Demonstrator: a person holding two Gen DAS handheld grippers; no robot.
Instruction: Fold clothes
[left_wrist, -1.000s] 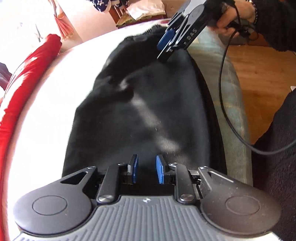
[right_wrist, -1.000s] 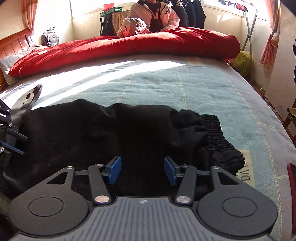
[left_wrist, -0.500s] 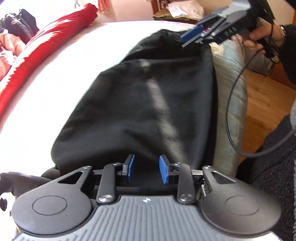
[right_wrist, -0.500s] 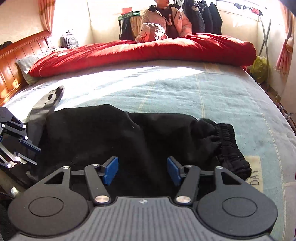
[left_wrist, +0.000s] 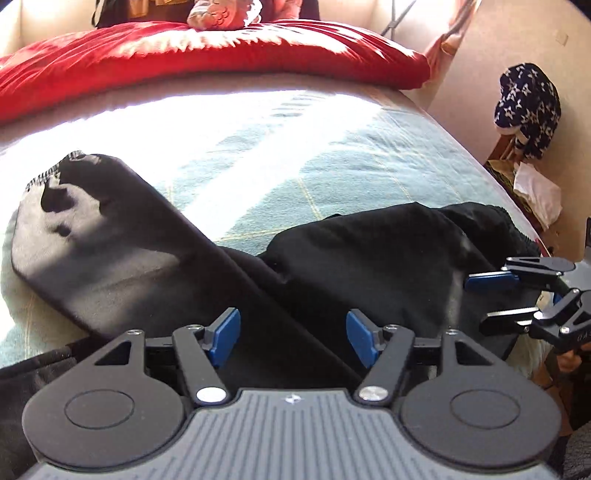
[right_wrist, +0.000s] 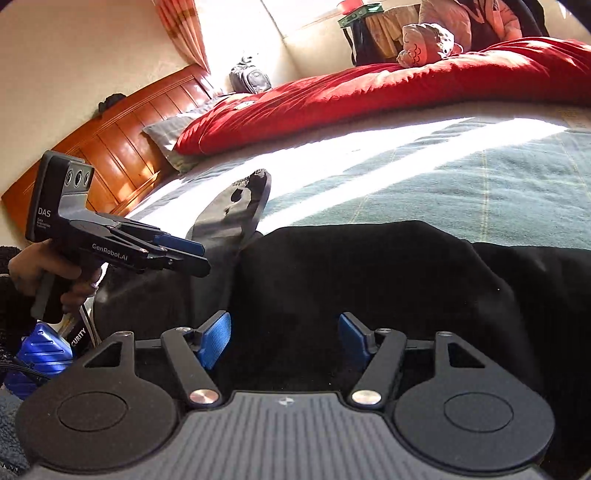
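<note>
Black trousers (left_wrist: 369, 254) lie on the bed, doubled over at the right, with one leg (left_wrist: 110, 236) stretching out to the far left, cuff end away from me. My left gripper (left_wrist: 293, 339) hovers over the near edge of the cloth where the leg meets the folded part. Its jaws are opening and nothing is pinched between the blue pads. In the right wrist view the trousers (right_wrist: 369, 280) fill the foreground. My right gripper (right_wrist: 283, 339) hangs above them, its jaws also opening and free of cloth. Each gripper shows in the other's view: right gripper (left_wrist: 487, 301), left gripper (right_wrist: 201, 256).
A red duvet (left_wrist: 221, 55) is bunched along the far side of the bed, with a soft toy on it. The teal sheet (left_wrist: 332, 166) is sunlit beyond the trousers. A wooden headboard (right_wrist: 122, 147) and a pillow (right_wrist: 166, 133) are at the left, a chair with clothes (left_wrist: 528, 107) at the right.
The left gripper has let the cloth go, rolled and swung from looking along the trousers to looking across the bed. Both pairs of jaws stand wider. The right gripper has drawn back from the trousers' edge.
</note>
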